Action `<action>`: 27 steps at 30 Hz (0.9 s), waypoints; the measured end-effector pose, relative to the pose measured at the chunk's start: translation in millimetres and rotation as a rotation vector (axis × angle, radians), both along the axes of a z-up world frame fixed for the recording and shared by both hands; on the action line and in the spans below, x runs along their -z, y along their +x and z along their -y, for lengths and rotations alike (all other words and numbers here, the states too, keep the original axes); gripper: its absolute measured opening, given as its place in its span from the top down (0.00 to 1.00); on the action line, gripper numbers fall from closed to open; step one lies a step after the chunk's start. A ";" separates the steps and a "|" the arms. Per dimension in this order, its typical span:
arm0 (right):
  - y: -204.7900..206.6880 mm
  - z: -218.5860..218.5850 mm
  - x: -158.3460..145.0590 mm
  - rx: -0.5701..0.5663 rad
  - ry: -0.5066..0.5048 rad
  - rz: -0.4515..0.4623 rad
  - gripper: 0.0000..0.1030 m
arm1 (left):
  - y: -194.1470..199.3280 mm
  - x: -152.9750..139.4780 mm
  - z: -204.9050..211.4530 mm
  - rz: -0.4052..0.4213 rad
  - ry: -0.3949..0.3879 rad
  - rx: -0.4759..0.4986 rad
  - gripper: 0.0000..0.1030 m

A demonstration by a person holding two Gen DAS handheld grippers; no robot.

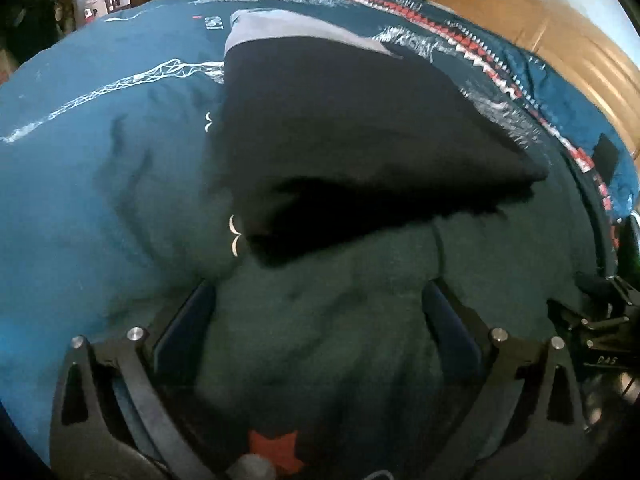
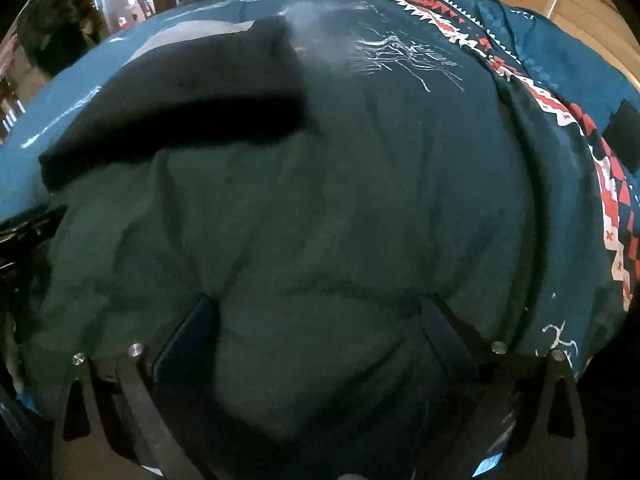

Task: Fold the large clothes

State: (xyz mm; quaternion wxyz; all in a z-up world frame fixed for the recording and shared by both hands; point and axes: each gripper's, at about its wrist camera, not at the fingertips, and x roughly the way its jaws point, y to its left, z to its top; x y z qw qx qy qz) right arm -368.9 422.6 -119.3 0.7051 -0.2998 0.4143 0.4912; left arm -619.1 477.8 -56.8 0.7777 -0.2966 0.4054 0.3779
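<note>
While both tools (image 1: 318,300) (image 2: 320,316) gape, green garment (image 2: 280,220) lies rumpled.

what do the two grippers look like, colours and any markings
Both are alike: the left gripper and right gripper have black angular frames with slot cutouts, round silver bolt heads, and dark blue pads lining the jaws. No sleeves or cables are clearly visible.

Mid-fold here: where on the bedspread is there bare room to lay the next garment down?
Free: the teal bedspread left of the black folded garment, out to the white line pattern. A smaller bare patch lies between that garment and the red-white patterned band. Crowded: the near middle, where the dark green garment lies bunched under both open grippers.
</note>
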 end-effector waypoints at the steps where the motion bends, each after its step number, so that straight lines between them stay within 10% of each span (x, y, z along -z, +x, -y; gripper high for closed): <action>1: 0.8 -1.2 -0.1 -0.003 0.001 0.001 0.00 | 3.1 0.9 1.4 -0.018 0.015 -0.010 0.00; 27: 12.5 -10.9 6.5 -0.007 0.027 -0.045 0.00 | 5.8 8.6 9.2 -0.023 0.101 -0.021 0.00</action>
